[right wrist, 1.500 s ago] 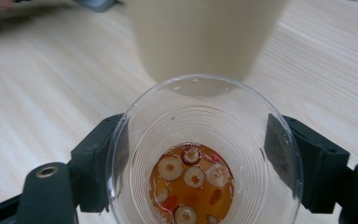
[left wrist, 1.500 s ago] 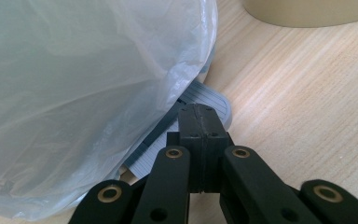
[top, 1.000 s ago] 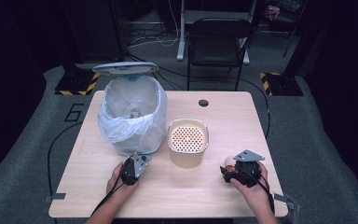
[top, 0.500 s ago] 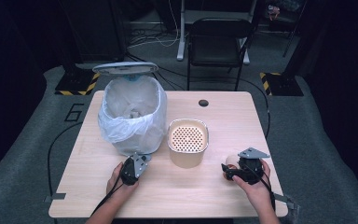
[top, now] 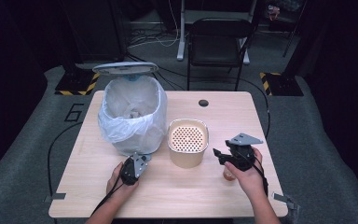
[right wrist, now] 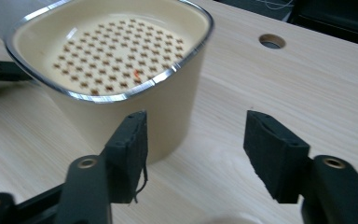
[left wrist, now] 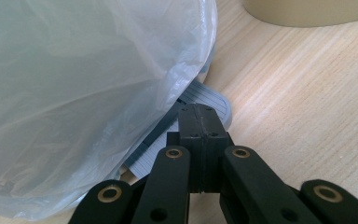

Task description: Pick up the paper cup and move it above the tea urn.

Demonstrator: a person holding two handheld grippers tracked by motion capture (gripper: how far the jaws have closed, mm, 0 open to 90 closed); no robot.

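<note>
The cream perforated basket [top: 188, 148] sits mid-table, just beside the lined bin [top: 131, 115]. My right gripper [right wrist: 193, 154] hovers near it, jaws apart, just been closing on nothing. My left gripper [left wrist: 199, 128] is pressed shut over the bin's pedal [left wrist: 205, 100], near the front edge.

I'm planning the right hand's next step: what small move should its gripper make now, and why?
Probably ease the right gripper forward onto the rim of the cream container. Its jaws have just been closing, with nothing between them. The left gripper, shut, rests on the bin pedal, and the lid stands open.
</note>
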